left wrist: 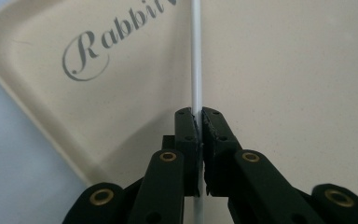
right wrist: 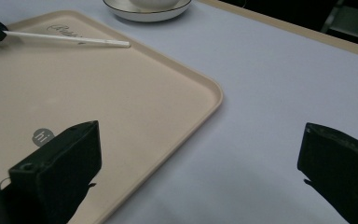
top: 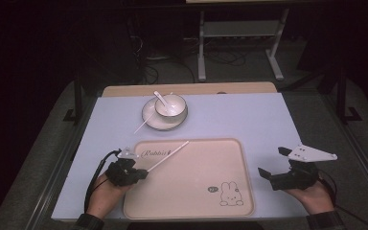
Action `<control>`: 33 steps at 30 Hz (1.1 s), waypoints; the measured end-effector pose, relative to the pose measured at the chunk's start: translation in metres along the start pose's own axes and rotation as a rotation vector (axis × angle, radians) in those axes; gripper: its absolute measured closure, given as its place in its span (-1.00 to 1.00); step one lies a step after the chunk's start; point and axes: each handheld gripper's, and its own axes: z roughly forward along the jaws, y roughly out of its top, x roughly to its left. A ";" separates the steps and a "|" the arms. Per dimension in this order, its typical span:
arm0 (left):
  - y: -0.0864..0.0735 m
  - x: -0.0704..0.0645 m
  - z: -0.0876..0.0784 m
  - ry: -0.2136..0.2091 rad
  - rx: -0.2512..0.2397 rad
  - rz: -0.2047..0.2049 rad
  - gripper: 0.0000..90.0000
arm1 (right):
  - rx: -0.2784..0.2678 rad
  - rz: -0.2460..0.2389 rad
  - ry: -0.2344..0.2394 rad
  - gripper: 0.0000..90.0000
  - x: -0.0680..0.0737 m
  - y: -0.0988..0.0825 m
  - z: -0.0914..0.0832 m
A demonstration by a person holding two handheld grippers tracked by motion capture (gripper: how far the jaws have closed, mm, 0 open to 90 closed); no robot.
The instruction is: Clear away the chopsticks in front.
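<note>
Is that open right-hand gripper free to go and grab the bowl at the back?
Probably yes: the right gripper is open and holds nothing, and bare table lies between it and the bowl, though the bowl sits far off.

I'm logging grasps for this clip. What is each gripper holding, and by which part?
The left gripper is shut on a white chopstick, near its lower end, above the tray. The right gripper is open and holds nothing.

Beige rabbit tray (top: 230,158) on lilac table (top: 249,120), bowl (top: 170,104) on saucer (top: 148,116), spoon (top: 159,97) inside
</note>
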 end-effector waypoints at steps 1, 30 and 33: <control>0.000 0.000 0.002 0.002 0.012 -0.002 0.89 | 0.000 0.000 -0.001 -1.00 0.000 0.000 0.000; 0.039 0.025 -0.014 0.055 -0.064 0.027 0.37 | -0.008 0.001 0.002 -1.00 0.001 0.002 0.000; 0.055 0.039 -0.014 0.091 -0.088 0.029 0.34 | -0.004 0.005 -0.001 -1.00 0.000 0.001 0.000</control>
